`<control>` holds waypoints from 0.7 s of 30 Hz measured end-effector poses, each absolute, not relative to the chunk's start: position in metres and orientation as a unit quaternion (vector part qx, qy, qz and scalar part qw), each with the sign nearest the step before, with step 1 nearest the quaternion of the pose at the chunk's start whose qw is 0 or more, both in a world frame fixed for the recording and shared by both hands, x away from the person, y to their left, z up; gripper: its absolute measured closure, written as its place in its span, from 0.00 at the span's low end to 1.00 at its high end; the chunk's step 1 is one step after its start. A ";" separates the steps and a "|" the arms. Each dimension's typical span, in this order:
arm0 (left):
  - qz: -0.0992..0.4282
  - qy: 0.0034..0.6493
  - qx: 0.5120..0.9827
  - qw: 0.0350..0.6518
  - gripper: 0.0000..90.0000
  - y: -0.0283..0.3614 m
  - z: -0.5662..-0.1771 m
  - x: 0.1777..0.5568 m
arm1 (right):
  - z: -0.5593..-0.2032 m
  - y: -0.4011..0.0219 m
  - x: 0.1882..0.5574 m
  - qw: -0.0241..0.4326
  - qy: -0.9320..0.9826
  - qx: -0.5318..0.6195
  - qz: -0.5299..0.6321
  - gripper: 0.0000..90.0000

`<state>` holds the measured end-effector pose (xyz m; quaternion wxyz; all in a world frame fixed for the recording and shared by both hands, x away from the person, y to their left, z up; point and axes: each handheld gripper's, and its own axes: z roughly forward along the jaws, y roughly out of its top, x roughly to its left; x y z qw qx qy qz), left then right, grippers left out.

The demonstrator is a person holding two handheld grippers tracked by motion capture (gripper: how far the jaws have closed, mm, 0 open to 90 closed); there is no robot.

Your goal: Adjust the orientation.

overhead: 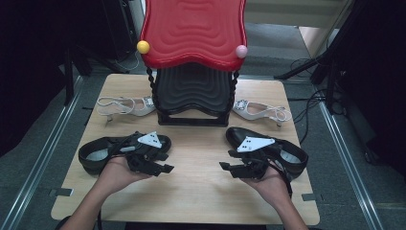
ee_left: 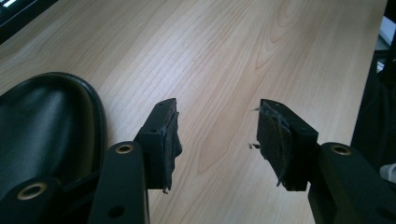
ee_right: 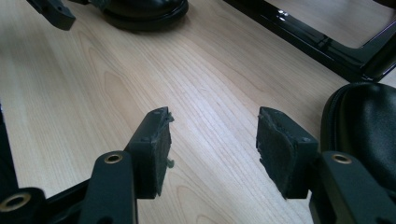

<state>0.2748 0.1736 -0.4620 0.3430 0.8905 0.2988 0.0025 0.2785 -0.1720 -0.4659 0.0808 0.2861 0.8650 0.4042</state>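
- The person's forearms come in from the bottom of the high view, each hand holding a gripper low over the near half of the wooden table (overhead: pixel 191 191).
- The left gripper (overhead: pixel 163 168) points toward the table's middle; its jaws stand wide apart with nothing between them, and in the left gripper view (ee_left: pixel 217 135) bare pale wood shows through the gap, the pads (ee_left: pixel 273 135) looking frayed.
- The right gripper (overhead: pixel 225 166) points inward too, its jaws likewise wide and empty; the right gripper view (ee_right: pixel 212 140) shows wood grain between them.
- A black leather shoe (overhead: pixel 103 153) lies on the table just behind the left hand, its toe beside the left jaw in the left gripper view (ee_left: pixel 42 135).
- A second black shoe (overhead: pixel 287 151) lies behind the right hand, well apart from the first.
- Farther back stands a two-tier shoe rack (overhead: pixel 194 93): a black wavy lower shelf and a red wavy upper shelf (overhead: pixel 194 28), with a yellow knob (overhead: pixel 143 46) and a pink knob (overhead: pixel 241 51) on the posts.
- A white strappy heeled sandal (overhead: pixel 127 105) lies left of the rack, another (overhead: pixel 261 111) right of it.
- The table has rounded corners and light grain; it stands on grey floor with metal rails (overhead: pixel 43 158) on either side, cables (overhead: pixel 311 103) at the right, and dark surroundings.
- No brand, label or writing can be read.
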 end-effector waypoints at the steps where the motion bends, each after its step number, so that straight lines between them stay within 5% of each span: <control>1: 0.005 0.302 0.889 0.344 0.54 0.177 -0.460 0.275 | -0.466 -0.172 0.279 0.080 0.866 0.284 0.404 0.53; 21: 0.021 0.355 0.876 0.325 0.56 0.244 -0.438 0.258 | -0.471 -0.162 0.291 0.055 0.877 0.267 0.397 0.52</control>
